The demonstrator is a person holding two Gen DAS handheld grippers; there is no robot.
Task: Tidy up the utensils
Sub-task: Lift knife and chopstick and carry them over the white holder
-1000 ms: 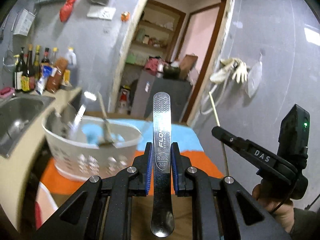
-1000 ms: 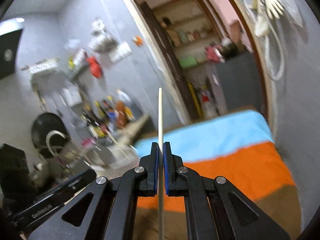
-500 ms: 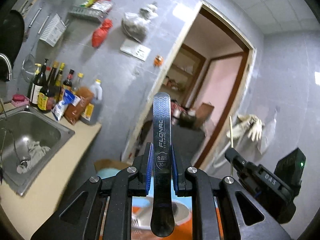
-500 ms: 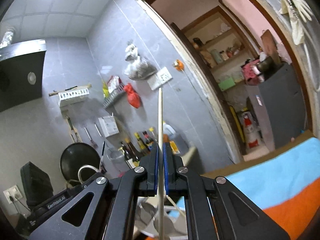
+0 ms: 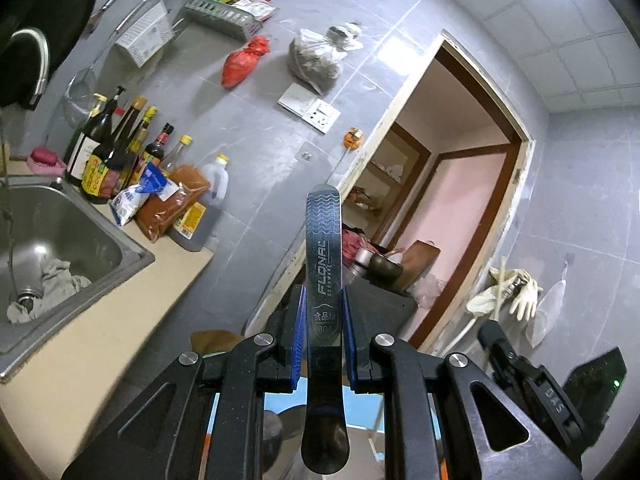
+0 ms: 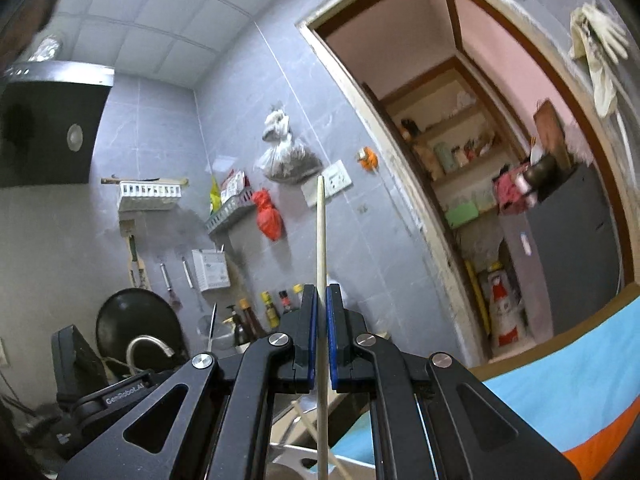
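Left view: my left tongs (image 5: 323, 334) are clamped on the spoon (image 5: 322, 292), handle pointing up past the blue pads, bowl hanging below. A second ago the white basket and the orange cloth filled this view; now they've dropped out of sight and I'm looking at the sink (image 5: 60, 224), the bottles (image 5: 116, 152) at the counter's back edge and the doorway. So I've lifted the spoon clear of the basket and am swinging it away; I judge it's on its way to wherever it gets sorted. The tongs point about level. My right tongs (image 5: 490, 334) show at the lower right.

Right view: my right tongs (image 6: 321, 340) are pinched tight on a chopstick (image 6: 320, 240), standing straight up between the pads. The cloth (image 6: 580, 392) has slid to the lower right corner; the wall racks now fill the frame. These tongs tilt slightly upward.
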